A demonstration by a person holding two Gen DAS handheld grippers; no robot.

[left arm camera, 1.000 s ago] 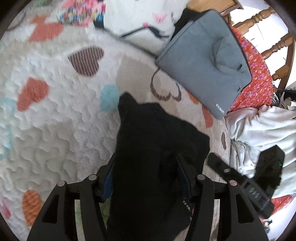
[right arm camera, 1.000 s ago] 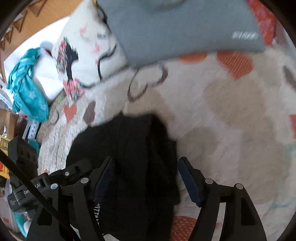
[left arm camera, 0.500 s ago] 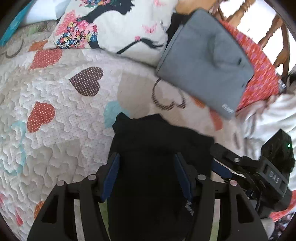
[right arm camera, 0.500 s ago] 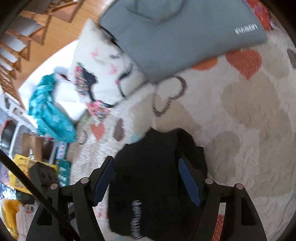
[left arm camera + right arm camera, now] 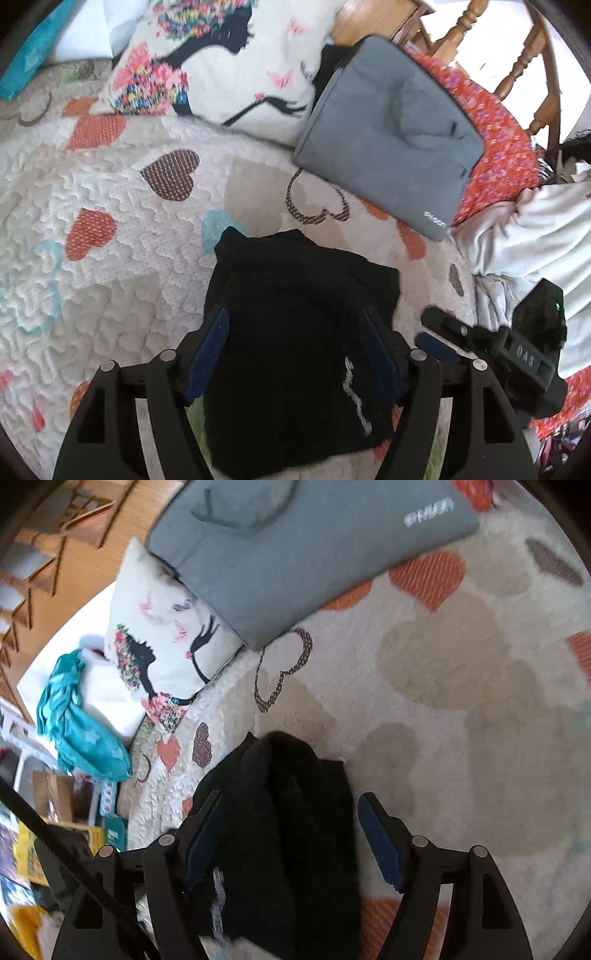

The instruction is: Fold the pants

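Note:
The black pants lie folded into a compact bundle on the heart-patterned quilt. My left gripper is open, its blue-padded fingers spread on either side of the bundle. In the right wrist view the same pants lie between the fingers of my open right gripper, nearer the left finger. The right gripper also shows in the left wrist view, just right of the pants. I cannot tell whether either gripper touches the cloth.
A grey padded case lies beyond the pants, beside a white pillow with a floral silhouette print. A white garment and red patterned cloth lie at right. A teal cloth and wooden chair spindles sit at the edges.
The pants have gone from hanging in front of the left gripper to resting flat on the quilt. Both grippers have pulled back and risen, showing more of the pillow and case.

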